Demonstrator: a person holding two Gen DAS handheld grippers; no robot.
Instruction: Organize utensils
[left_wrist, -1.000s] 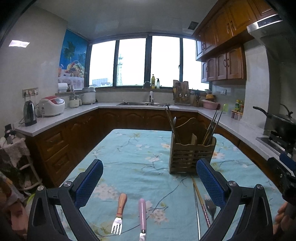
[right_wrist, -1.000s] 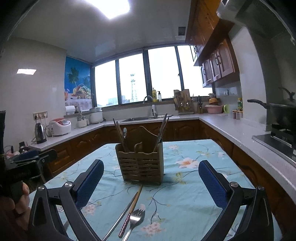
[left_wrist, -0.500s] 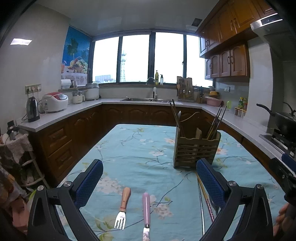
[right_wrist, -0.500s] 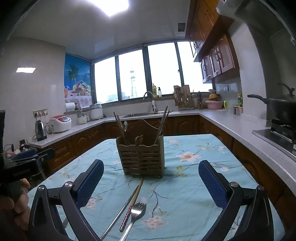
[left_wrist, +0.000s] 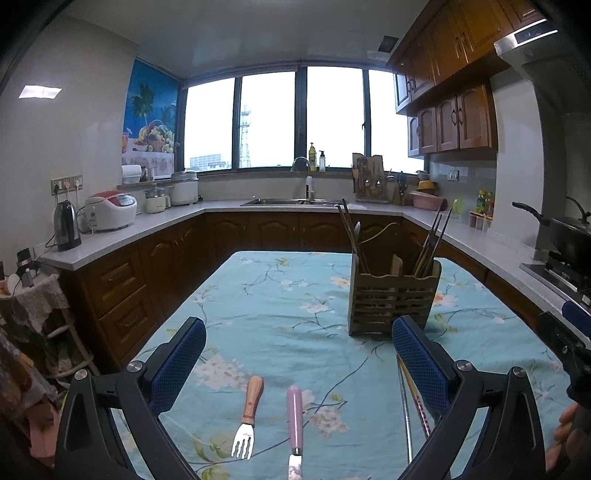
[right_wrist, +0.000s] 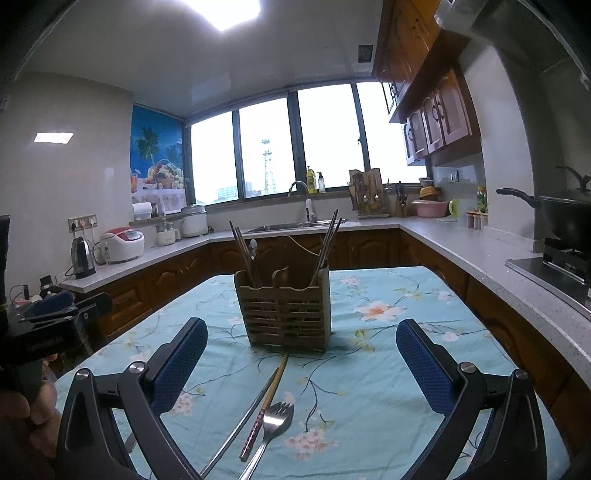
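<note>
A slatted wooden utensil holder (left_wrist: 393, 299) (right_wrist: 284, 306) stands on the floral tablecloth with chopsticks and a spoon in it. Between the open fingers of my left gripper (left_wrist: 299, 362) lie a small wooden-handled fork (left_wrist: 248, 421) and a pink-handled knife (left_wrist: 294, 421). Chopsticks (left_wrist: 413, 398) lie just behind its right finger. My right gripper (right_wrist: 301, 358) is open over a pair of chopsticks (right_wrist: 258, 410) and a metal fork (right_wrist: 271, 432) lying in front of the holder. Both grippers hold nothing.
The table (right_wrist: 399, 354) carries a teal floral cloth. Wooden cabinets and a grey counter (left_wrist: 122, 236) ring the room, with a kettle (left_wrist: 66, 227), a rice cooker (left_wrist: 110, 210) and a sink (left_wrist: 291, 201). A wok (right_wrist: 565, 218) sits on the stove at right. A hand (right_wrist: 26, 413) holds the left gripper.
Both grippers have tilted and eased slightly; the holder and the utensils on the cloth sit a little lower in both views. Nothing was taken hold of.
</note>
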